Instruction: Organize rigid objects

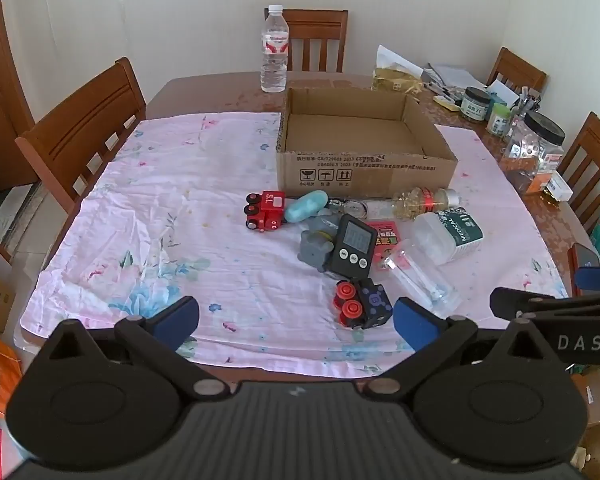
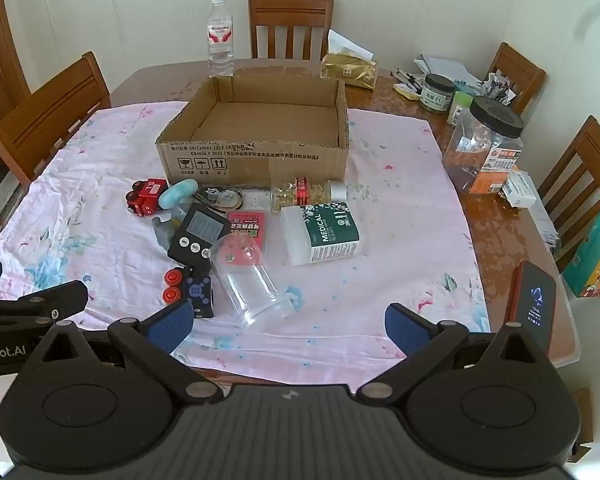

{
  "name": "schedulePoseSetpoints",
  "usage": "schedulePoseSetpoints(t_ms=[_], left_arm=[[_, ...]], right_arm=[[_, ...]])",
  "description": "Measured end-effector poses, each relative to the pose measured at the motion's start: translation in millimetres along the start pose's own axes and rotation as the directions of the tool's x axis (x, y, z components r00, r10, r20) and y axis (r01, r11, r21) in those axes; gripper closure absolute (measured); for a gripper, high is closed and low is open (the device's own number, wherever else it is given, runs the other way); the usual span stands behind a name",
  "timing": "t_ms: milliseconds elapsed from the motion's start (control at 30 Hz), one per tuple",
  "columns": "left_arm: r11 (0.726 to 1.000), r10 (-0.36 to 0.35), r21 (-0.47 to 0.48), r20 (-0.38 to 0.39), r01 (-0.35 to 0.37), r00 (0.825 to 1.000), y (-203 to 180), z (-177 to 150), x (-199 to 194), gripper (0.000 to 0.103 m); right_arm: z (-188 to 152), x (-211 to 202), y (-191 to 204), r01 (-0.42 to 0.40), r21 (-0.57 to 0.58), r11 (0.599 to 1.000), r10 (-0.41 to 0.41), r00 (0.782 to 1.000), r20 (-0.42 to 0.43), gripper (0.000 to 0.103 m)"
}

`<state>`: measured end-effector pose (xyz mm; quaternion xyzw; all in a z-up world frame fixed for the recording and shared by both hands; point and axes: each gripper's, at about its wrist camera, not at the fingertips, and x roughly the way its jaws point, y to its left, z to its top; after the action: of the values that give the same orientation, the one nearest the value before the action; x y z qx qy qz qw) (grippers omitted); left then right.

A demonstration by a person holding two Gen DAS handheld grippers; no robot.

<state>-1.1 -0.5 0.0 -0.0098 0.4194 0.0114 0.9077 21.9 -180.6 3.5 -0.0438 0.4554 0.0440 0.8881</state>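
Note:
An empty open cardboard box (image 1: pixel 364 168) (image 2: pixel 256 160) stands on the pink cloth. In front of it lies a pile: red toy train (image 1: pixel 265 211) (image 2: pixel 146 197), teal oval (image 1: pixel 306 206), grey toy (image 1: pixel 316 246), black timer (image 1: pixel 352 248) (image 2: pixel 198 234), black toy car with red wheels (image 1: pixel 362 304) (image 2: pixel 190 286), clear cup (image 1: pixel 420 276) (image 2: pixel 248 280), white MEDICAL jar (image 1: pixel 448 236) (image 2: pixel 322 234), capsule bottle (image 1: pixel 424 202) (image 2: pixel 308 194). My left gripper (image 1: pixel 296 320) is open and empty, near the black car. My right gripper (image 2: pixel 288 324) is open and empty, near the cup.
A water bottle (image 1: pixel 274 50) stands behind the box. Jars (image 2: pixel 484 148), pens and packets crowd the table's right side. A phone (image 2: pixel 534 304) lies at the right edge. Wooden chairs (image 1: pixel 84 128) surround the table.

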Motion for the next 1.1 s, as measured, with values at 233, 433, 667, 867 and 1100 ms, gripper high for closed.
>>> schedulePoseSetpoints(t_ms=[233, 433, 667, 867, 1100], left_arm=[[1.0, -0.002, -0.003, -0.012, 0.002, 1.0, -0.2, 1.7, 1.3, 0.001], [1.0, 0.0, -0.001, -0.005, 0.0, 1.0, -1.5, 2.4, -1.4, 0.0], [1.0, 0.0, -0.001, -0.003, 0.0, 1.0, -0.7, 4.4, -0.3, 0.001], [1.0, -0.001, 0.004, -0.002, 0.001, 1.0, -1.3, 6.1, -0.8, 0.001], [1.0, -0.002, 0.006, -0.002, 0.002, 1.0, -2.1, 7.7, 0.1, 0.0]], right_arm=[[1.2, 0.4, -0.8, -0.011, 0.007, 1.0, 0.011, 1.0, 0.001, 0.0], [0.5, -0.7, -5.6, -0.01, 0.007, 1.0, 0.009, 1.0, 0.003, 0.0], [4.0, 0.9, -1.5, -0.006, 0.006, 1.0, 0.006, 1.0, 0.002, 0.0], [5.5, 0.9, -3.2, -0.008, 0.008, 1.0, 0.008, 1.0, 0.004, 0.0], [6.8, 1.9, -4.2, -0.006, 0.008, 1.0, 0.006, 1.0, 0.007, 0.0]])
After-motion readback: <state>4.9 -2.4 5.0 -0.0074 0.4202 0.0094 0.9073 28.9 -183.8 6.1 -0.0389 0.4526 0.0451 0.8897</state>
